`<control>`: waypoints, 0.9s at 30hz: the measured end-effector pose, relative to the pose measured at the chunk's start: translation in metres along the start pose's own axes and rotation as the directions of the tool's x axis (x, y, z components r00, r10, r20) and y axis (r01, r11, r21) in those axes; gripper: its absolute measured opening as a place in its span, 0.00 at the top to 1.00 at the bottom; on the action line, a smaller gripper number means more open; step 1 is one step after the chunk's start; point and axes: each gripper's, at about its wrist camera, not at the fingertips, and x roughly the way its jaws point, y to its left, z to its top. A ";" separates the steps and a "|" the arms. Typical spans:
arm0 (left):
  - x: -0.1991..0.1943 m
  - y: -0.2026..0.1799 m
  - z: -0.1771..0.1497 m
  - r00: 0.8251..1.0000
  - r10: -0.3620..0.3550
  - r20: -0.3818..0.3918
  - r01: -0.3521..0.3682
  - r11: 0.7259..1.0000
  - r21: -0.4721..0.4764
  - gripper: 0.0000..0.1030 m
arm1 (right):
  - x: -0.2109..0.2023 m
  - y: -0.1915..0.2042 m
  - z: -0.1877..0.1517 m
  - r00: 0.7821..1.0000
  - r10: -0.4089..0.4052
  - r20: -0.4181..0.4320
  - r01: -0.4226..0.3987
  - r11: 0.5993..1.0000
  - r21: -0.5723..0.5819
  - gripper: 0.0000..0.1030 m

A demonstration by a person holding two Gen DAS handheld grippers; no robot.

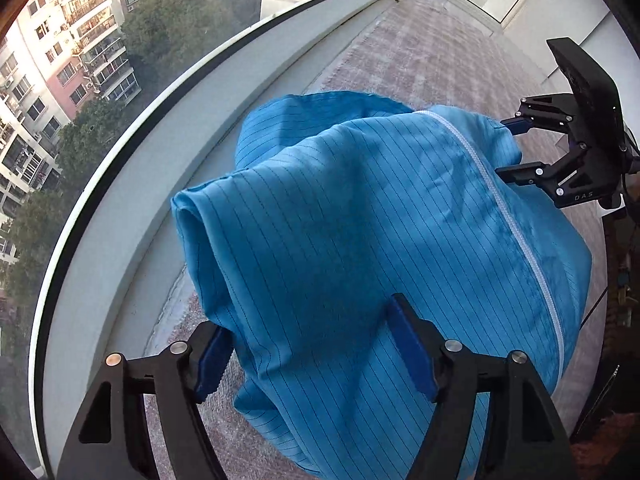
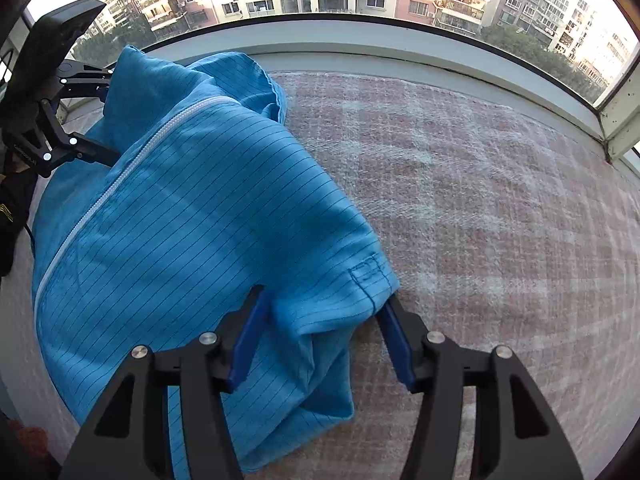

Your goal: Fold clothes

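A blue pinstriped garment [image 1: 340, 220] [image 2: 200, 200] with a white zipper [image 1: 516, 232] [image 2: 100, 200] lies in a puffed heap on a pink checked mat [image 2: 480, 180]. My left gripper [image 1: 312, 354] points steeply down at one end of it. Its jaws stand apart with a wide fold of cloth between the blue pads [image 1: 412, 344]. My right gripper [image 2: 322, 340] straddles a stitched corner at the opposite end, jaws also apart. Each gripper shows in the other's view [image 1: 506, 148] [image 2: 102, 116], its fingers reaching into the cloth. No tight pinch shows at either gripper.
A grey window ledge [image 1: 160, 184] [image 2: 360, 58] and glass run along the far side of the mat [image 1: 420, 48], with apartment blocks outside. A dark sleeve [image 2: 12, 200] shows behind the left gripper. Bare mat stretches to the right of the garment.
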 end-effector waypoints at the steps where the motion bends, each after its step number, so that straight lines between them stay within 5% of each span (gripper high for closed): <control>1: 0.000 0.001 0.000 1.000 0.002 0.005 -0.002 1.000 -0.005 0.61 | 0.001 -0.006 -0.001 1.000 0.010 -0.008 -0.010 1.000 0.010 0.47; 4: -0.003 0.001 0.000 1.000 -0.004 0.027 0.004 1.000 -0.022 0.80 | -0.008 -0.016 -0.004 0.997 0.073 -0.023 -0.071 0.994 0.079 0.47; 7: -0.007 -0.005 -0.003 0.999 -0.003 0.037 0.003 1.000 0.003 0.89 | -0.015 -0.030 -0.008 0.993 0.119 -0.022 -0.114 0.980 0.163 0.47; 14: -0.005 -0.004 -0.008 1.000 -0.019 0.022 0.018 1.000 0.001 0.91 | -0.007 -0.032 -0.005 0.980 0.198 -0.030 -0.189 0.963 0.191 0.44; 18: -0.006 0.006 -0.012 1.000 -0.019 0.005 0.019 1.000 -0.003 0.77 | -0.002 -0.021 0.008 0.979 0.199 -0.035 -0.192 0.971 0.143 0.47; 22: -0.001 0.006 -0.005 0.999 -0.047 0.022 0.048 0.999 -0.014 0.58 | 0.002 -0.015 0.019 0.979 0.200 -0.041 -0.194 0.974 0.120 0.72; 24: -0.001 0.001 -0.006 0.999 -0.031 0.032 0.031 0.999 0.008 0.58 | 0.005 -0.014 0.023 0.974 0.225 -0.032 -0.220 0.968 0.119 0.90; 26: -0.003 -0.002 -0.010 0.999 -0.025 0.044 0.024 0.999 0.029 0.70 | 0.006 -0.013 0.028 0.970 0.241 -0.025 -0.236 0.965 0.117 0.93; 27: -0.003 -0.002 -0.012 0.998 -0.039 0.050 0.038 0.999 0.023 0.91 | 0.005 -0.010 0.031 0.972 0.236 -0.020 -0.233 0.967 0.107 0.94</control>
